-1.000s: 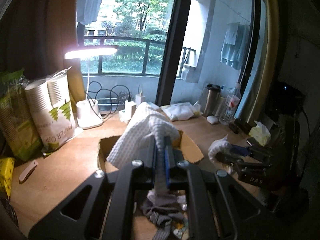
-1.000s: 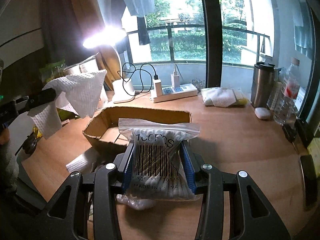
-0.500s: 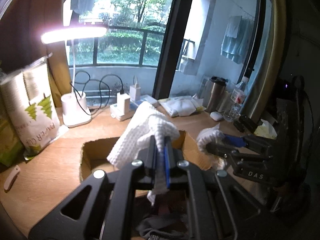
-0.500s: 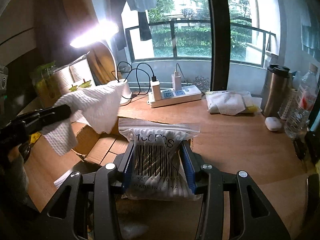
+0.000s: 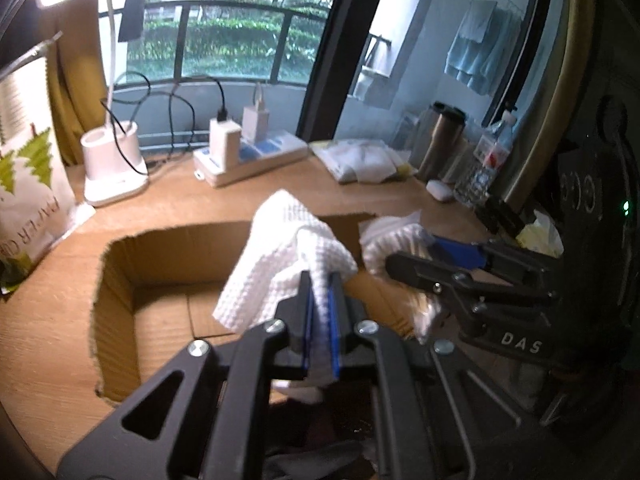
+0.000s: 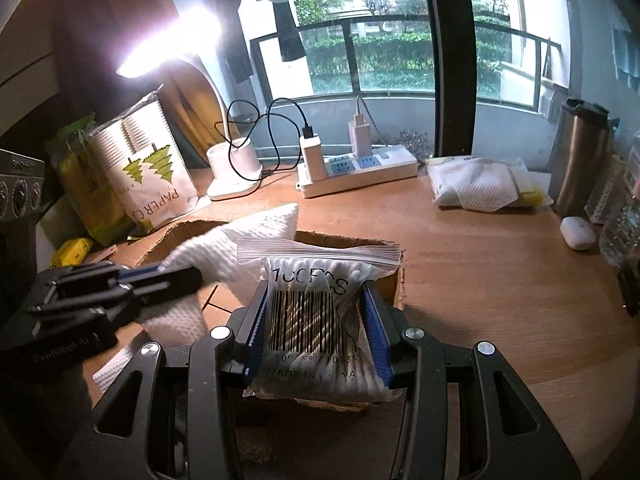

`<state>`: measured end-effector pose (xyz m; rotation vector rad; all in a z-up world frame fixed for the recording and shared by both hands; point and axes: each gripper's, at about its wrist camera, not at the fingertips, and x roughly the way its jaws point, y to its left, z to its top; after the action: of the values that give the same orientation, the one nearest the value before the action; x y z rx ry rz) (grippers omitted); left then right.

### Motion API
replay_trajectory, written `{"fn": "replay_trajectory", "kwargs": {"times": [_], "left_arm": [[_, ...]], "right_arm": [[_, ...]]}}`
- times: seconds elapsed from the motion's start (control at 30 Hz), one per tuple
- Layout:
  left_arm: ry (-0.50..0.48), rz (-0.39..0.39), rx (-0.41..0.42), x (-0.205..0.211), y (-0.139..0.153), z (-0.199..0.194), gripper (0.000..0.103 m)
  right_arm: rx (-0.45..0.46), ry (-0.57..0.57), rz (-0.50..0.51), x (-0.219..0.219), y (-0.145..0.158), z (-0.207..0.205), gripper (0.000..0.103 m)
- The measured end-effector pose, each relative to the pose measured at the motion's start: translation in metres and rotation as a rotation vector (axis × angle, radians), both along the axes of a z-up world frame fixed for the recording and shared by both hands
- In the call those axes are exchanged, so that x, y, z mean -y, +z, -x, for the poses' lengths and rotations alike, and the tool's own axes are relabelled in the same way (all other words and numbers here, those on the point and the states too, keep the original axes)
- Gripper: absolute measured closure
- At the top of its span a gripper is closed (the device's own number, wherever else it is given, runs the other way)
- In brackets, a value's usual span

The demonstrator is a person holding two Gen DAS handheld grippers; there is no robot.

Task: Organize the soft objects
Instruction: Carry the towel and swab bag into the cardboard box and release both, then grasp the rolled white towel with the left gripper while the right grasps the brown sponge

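My left gripper (image 5: 319, 312) is clamped tight on a white waffle-weave cloth (image 5: 286, 264), the jaws pinching a narrow fold of it so that most of the fabric billows up and forward past the tips and a short tail hangs below them. My right gripper (image 6: 316, 334) is closed on a clear zip bag of cotton swabs (image 6: 314, 308), the blue pads pressing its two sides, the bag standing upright with its sealed strip on top and its long axis running up and away from the jaws. What the next move turns on, I judge, is where the open cardboard box (image 5: 120, 280) lies from each load. From my left jaws the box floor is directly below and ahead, and the cloth hangs over the opening, so letting go should drop it straight in. From my right jaws the near wall of the box (image 6: 394, 276) sits just behind the bag, the cavity ahead and to the left, and I cannot tell whether the bag's lower edge is past that rim. The left gripper (image 6: 120, 284) crosses in from the left, just beside the bag, its cloth touching or nearly touching the bag's top, so the left hand looks better placed to release first.
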<state>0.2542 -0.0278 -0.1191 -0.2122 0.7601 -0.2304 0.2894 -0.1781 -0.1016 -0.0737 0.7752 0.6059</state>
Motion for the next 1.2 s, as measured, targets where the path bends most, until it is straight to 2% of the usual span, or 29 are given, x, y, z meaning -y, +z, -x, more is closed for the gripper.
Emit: {"fn": "replay_trajectory", "kwargs": {"times": [0.27,0.33,0.7,0.8,0.87,0.9,0.93,1.03,1.2], "left_arm": [[-0.007,-0.016,-0.089,0.004,-0.024,-0.013,0.094],[-0.016,-0.017,-0.11,0.004,-0.029,-0.014,0.09],[0.013,-0.033,-0.125,-0.006,-0.034,-0.005,0.088],[0.015,-0.032,-0.141,-0.008,-0.035,-0.005,0.075],[0.023,-0.03,-0.142,-0.01,-0.035,-0.002,0.059],[0.028,-0.021,-0.137,-0.011,-0.034,0.0,0.045],[0.034,-0.005,-0.127,-0.014,-0.031,0.002,0.042],[0.045,-0.012,-0.104,-0.017,-0.025,0.008,0.042],[0.066,-0.017,-0.057,-0.025,-0.011,0.024,0.041]], "right_arm": [[-0.034,0.005,-0.001,-0.007,-0.014,-0.007,0.056],[-0.041,0.003,0.002,-0.008,-0.017,-0.008,0.056],[-0.075,0.001,0.004,-0.015,-0.025,-0.009,0.056],[-0.079,0.005,0.014,-0.02,-0.026,-0.009,0.055],[-0.086,-0.002,0.031,-0.023,-0.028,-0.01,0.049],[-0.088,-0.002,0.032,-0.024,-0.028,-0.009,0.048],[-0.086,0.0,0.032,-0.024,-0.027,-0.008,0.047],[-0.057,-0.002,0.045,-0.025,-0.02,-0.002,0.04],[-0.023,-0.009,0.045,-0.021,-0.007,0.012,0.038]]}}
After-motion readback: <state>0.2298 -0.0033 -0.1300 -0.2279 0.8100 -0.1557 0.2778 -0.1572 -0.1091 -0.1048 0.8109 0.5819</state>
